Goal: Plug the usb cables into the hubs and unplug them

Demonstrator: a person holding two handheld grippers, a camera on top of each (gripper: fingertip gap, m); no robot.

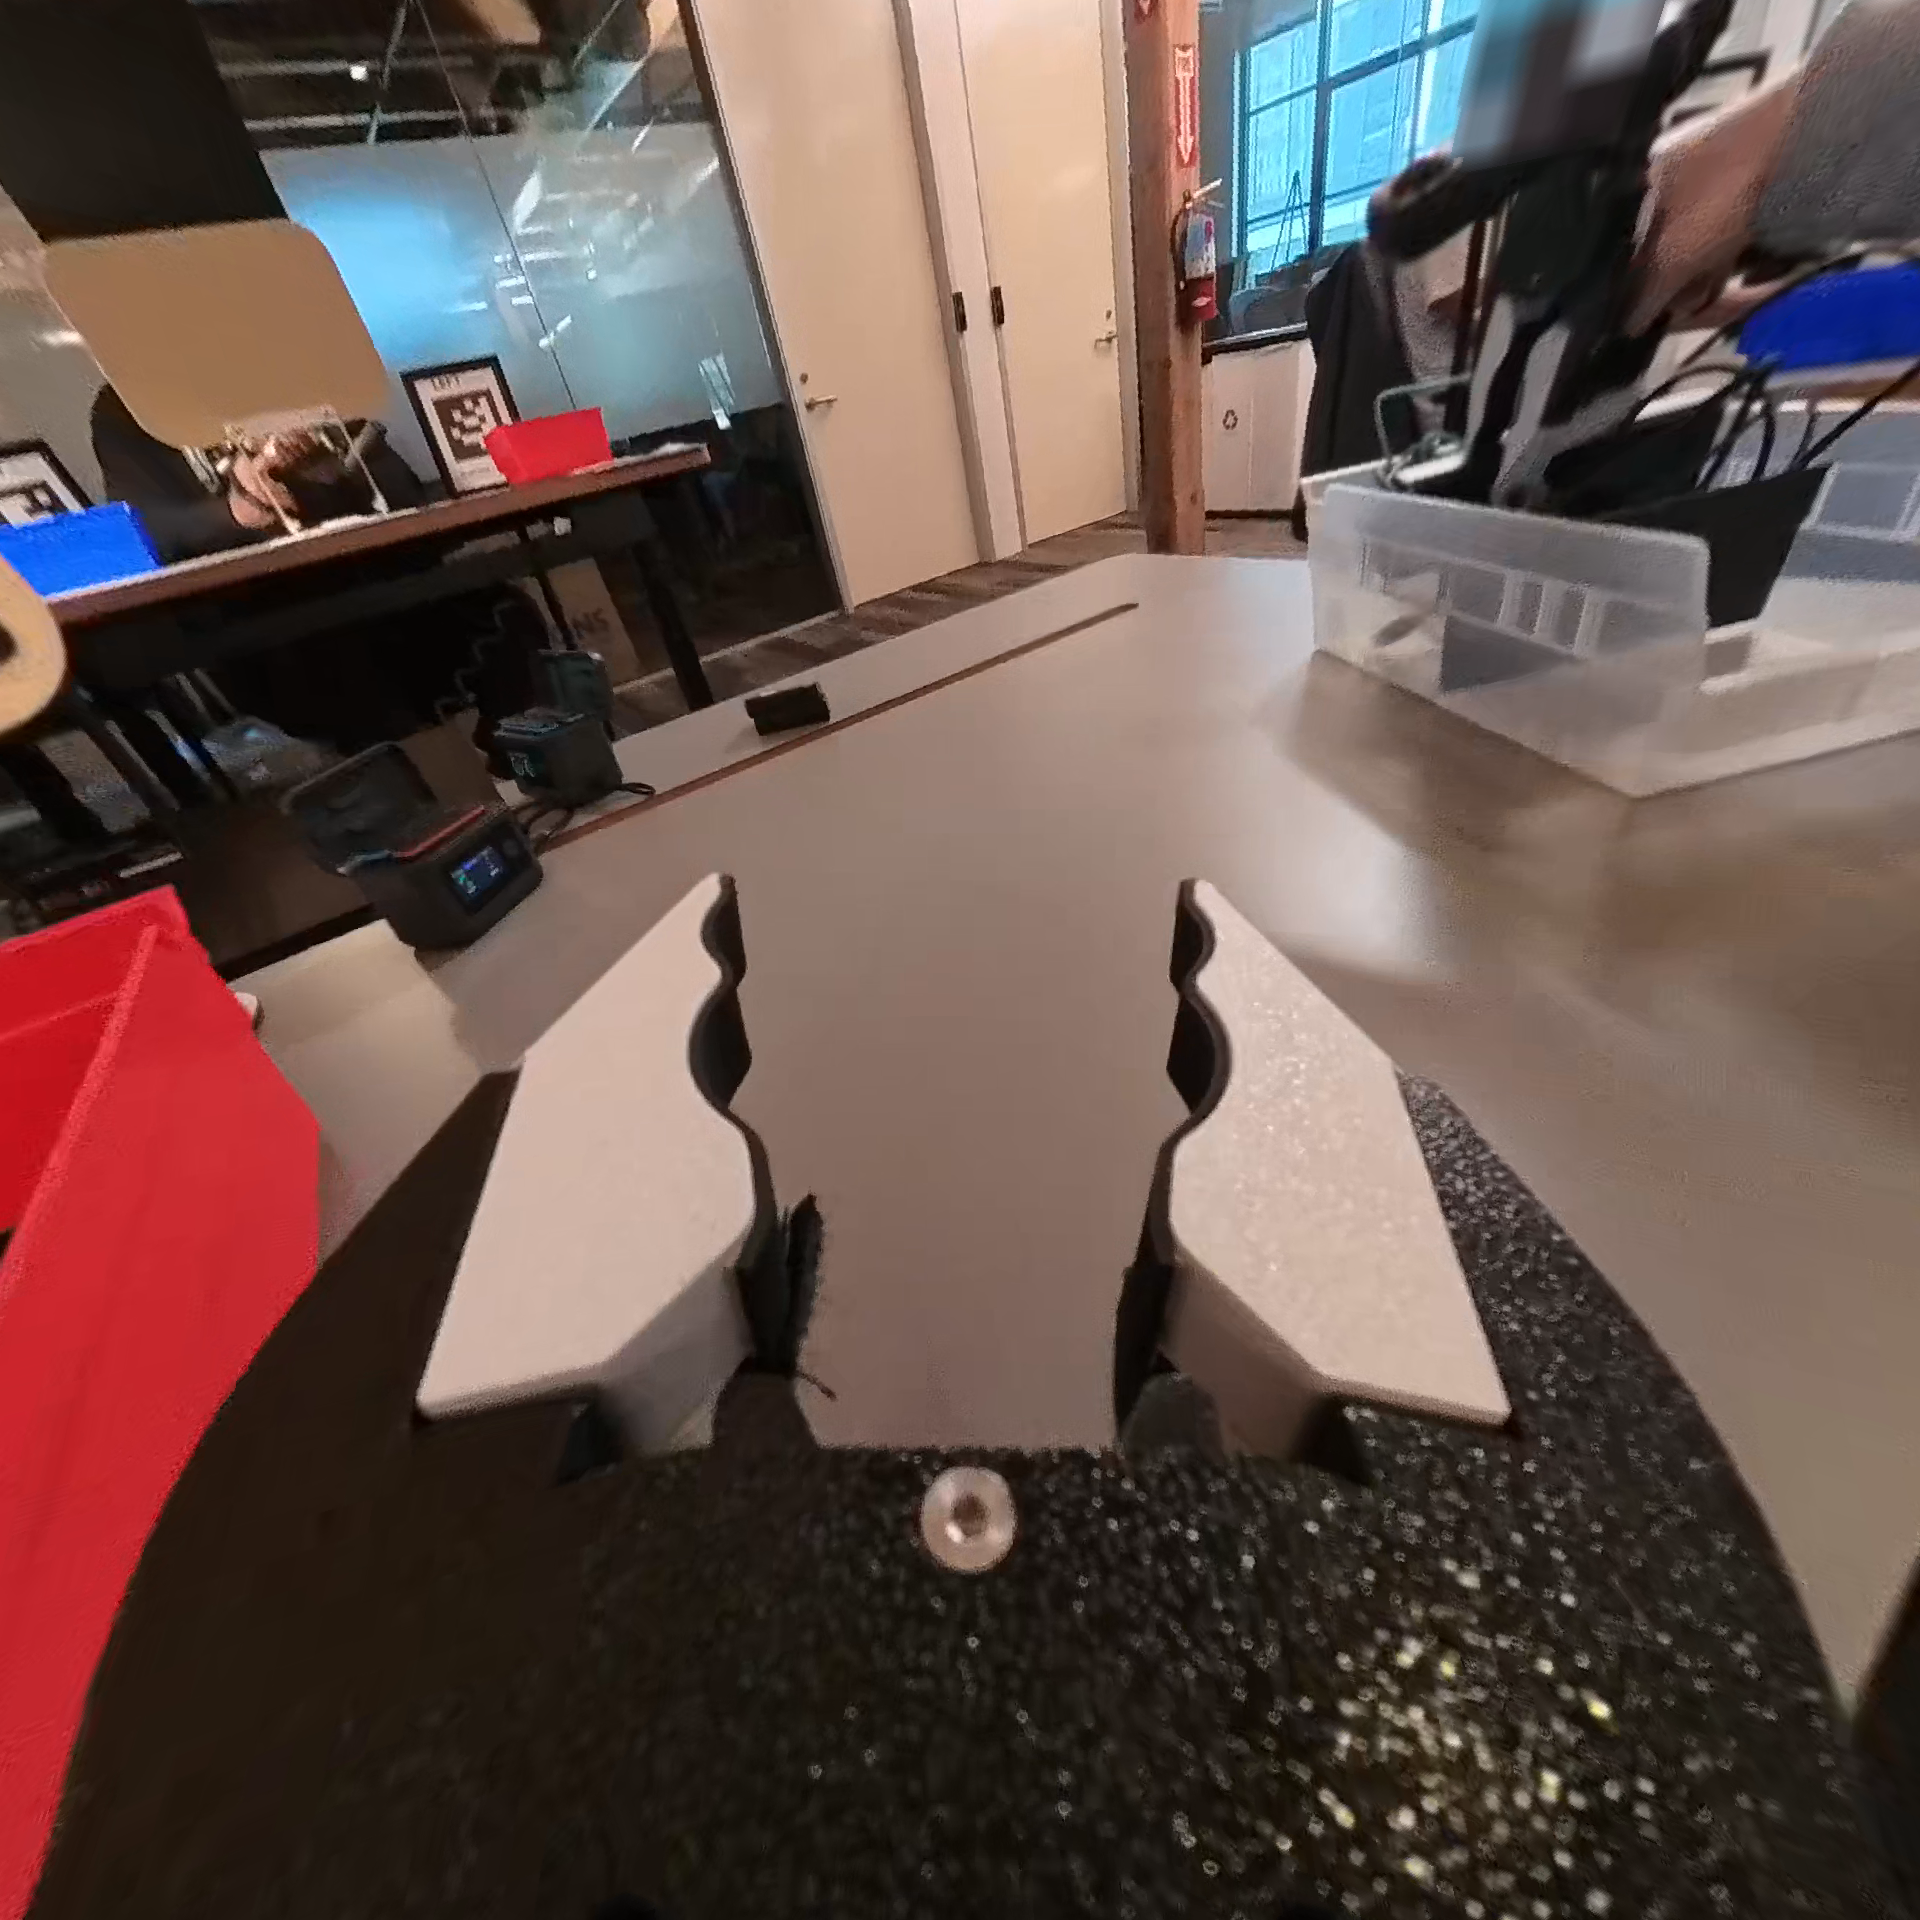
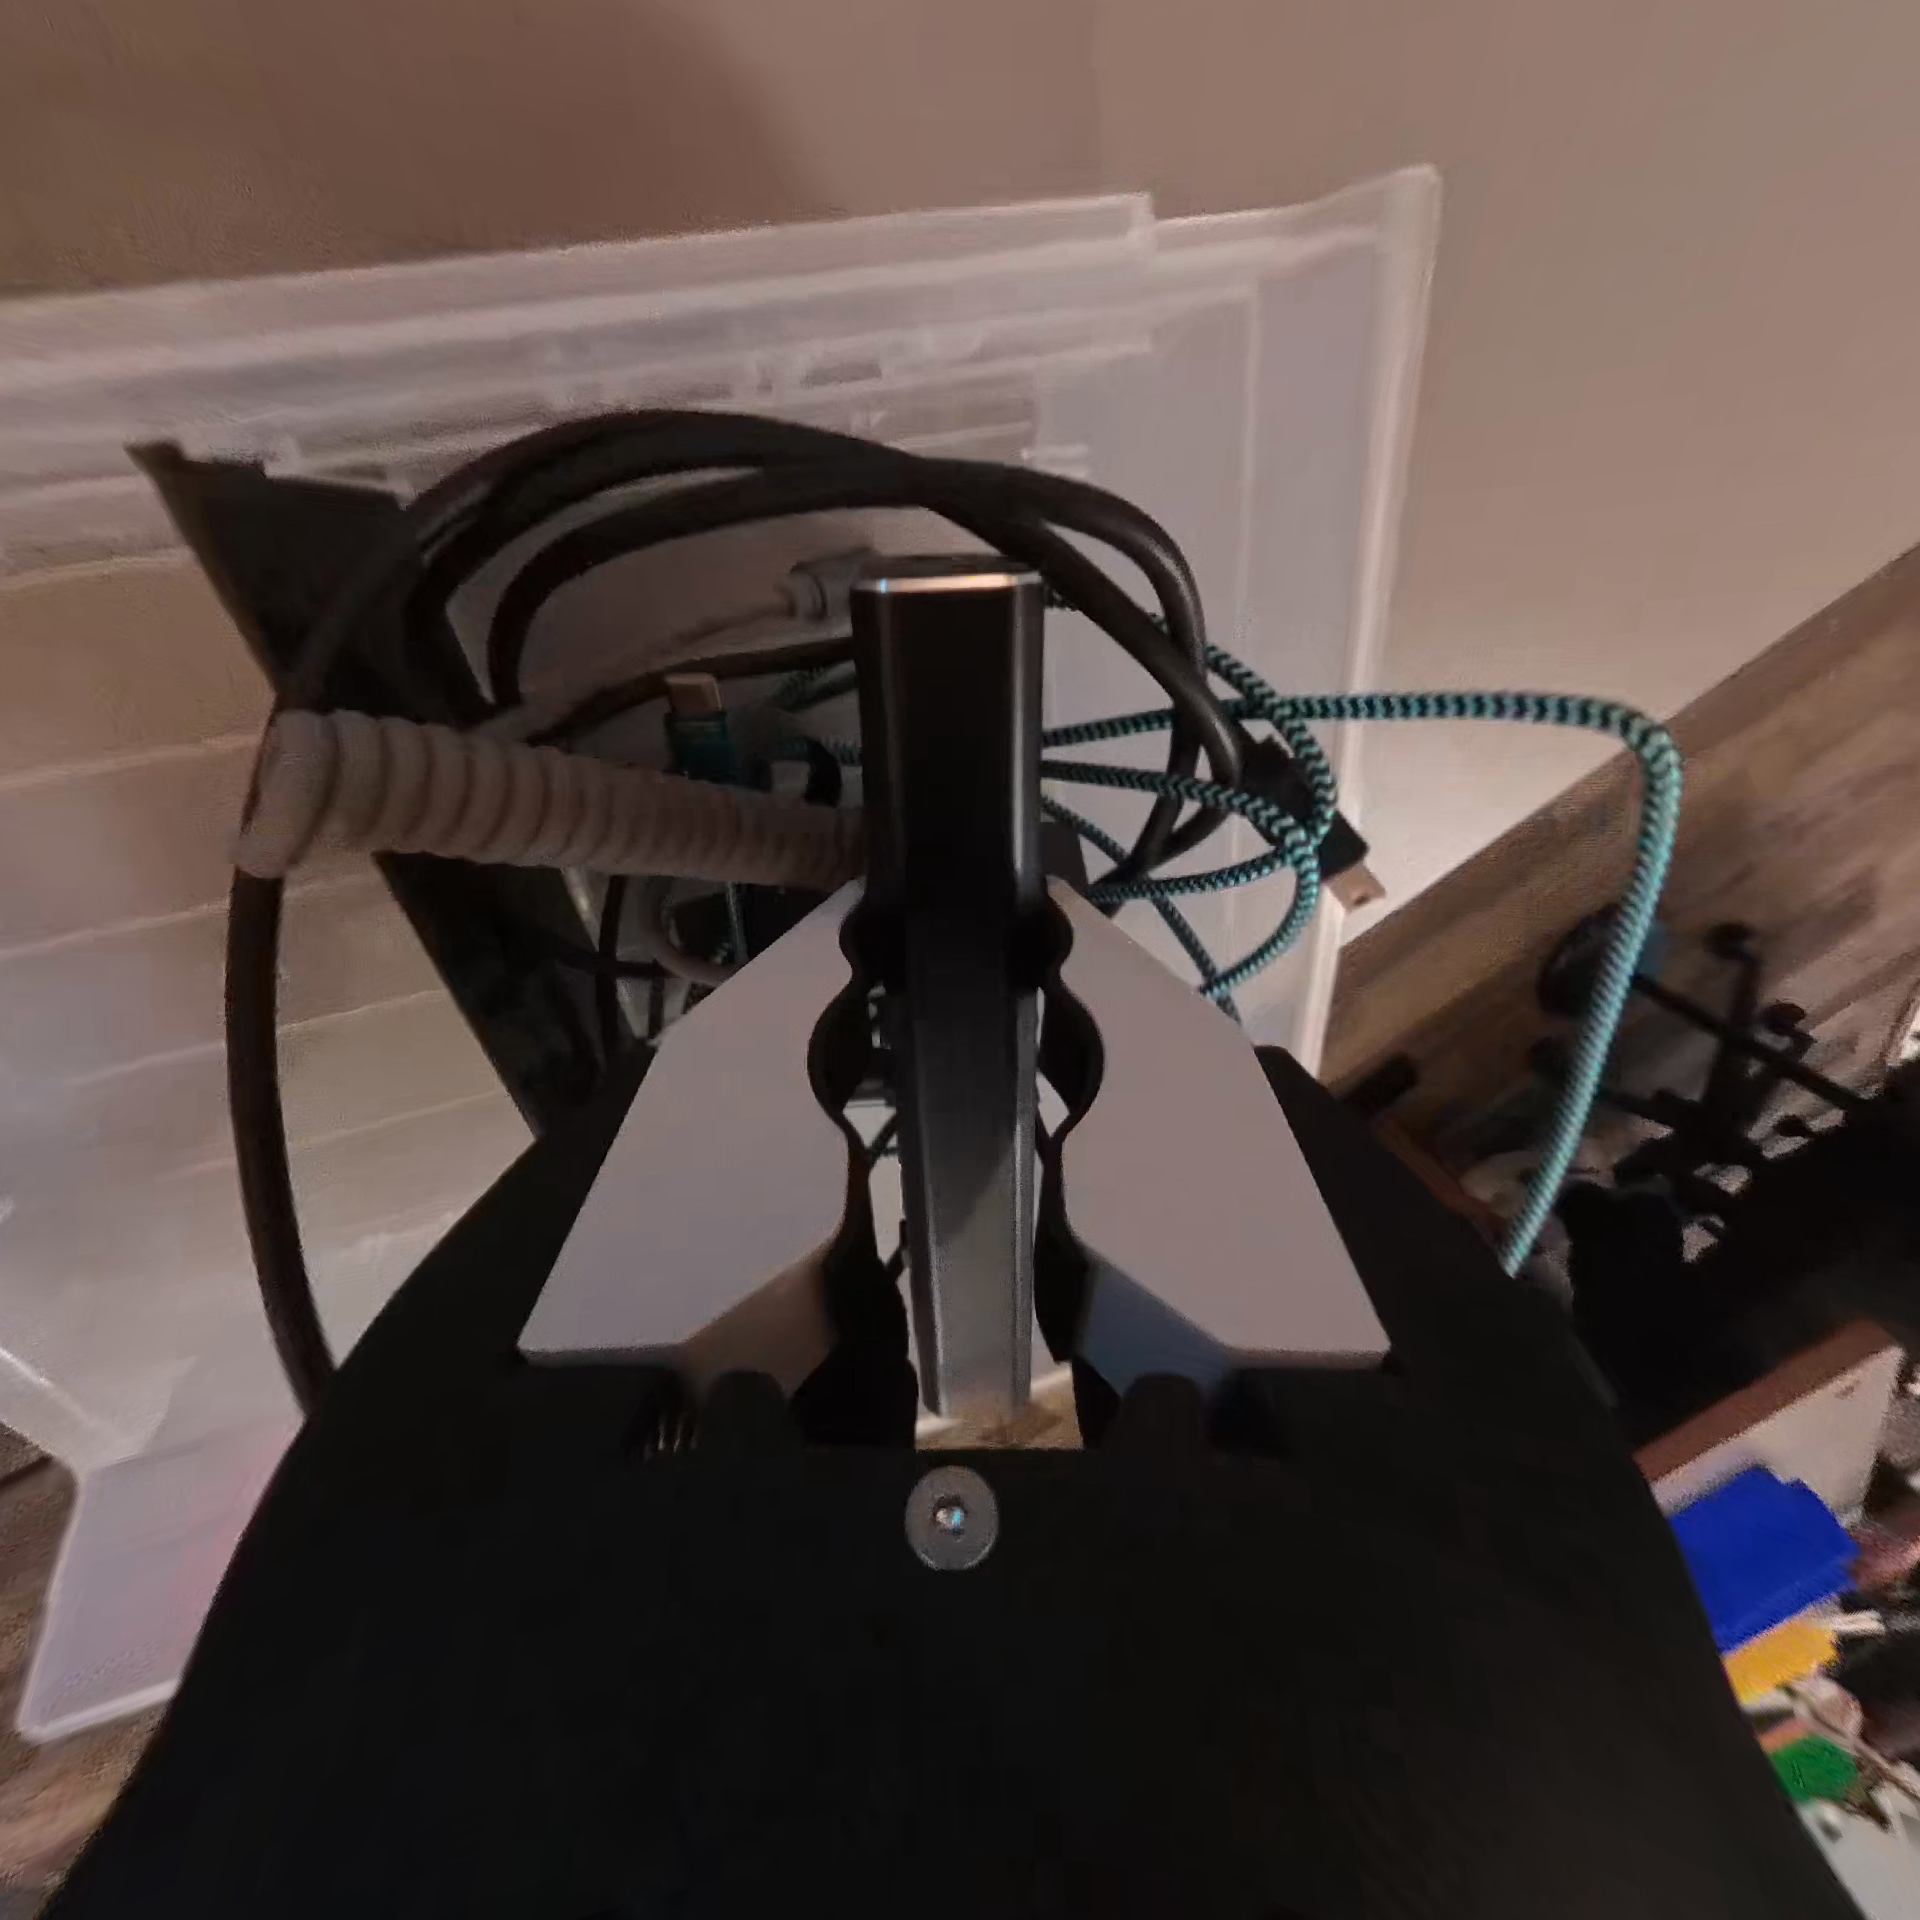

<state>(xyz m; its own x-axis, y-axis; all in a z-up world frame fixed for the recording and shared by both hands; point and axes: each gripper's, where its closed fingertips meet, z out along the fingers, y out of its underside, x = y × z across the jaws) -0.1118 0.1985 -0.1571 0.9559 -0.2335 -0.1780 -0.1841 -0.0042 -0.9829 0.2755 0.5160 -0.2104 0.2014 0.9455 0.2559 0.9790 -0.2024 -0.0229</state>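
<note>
Right gripper (image 2: 951,930), over the clear plastic bin (image 2: 1351,416) at the tabletop's (image 1: 987,831) far right: its jaws are clamped on a dark metallic bar-shaped USB hub (image 2: 951,831), long axis in line with the fingers. The loose cables lie just beyond: black loops (image 2: 727,457), a teal-and-black braided cable (image 2: 1455,717), and a grey ribbed cable (image 2: 540,800) leaving the hub's left side. Left gripper (image 1: 961,935), well apart over bare tabletop, has jaws spread wide and empty; a red bin (image 1: 125,1195) stands at its left. The tangle likely hampers singling out one plug.
</note>
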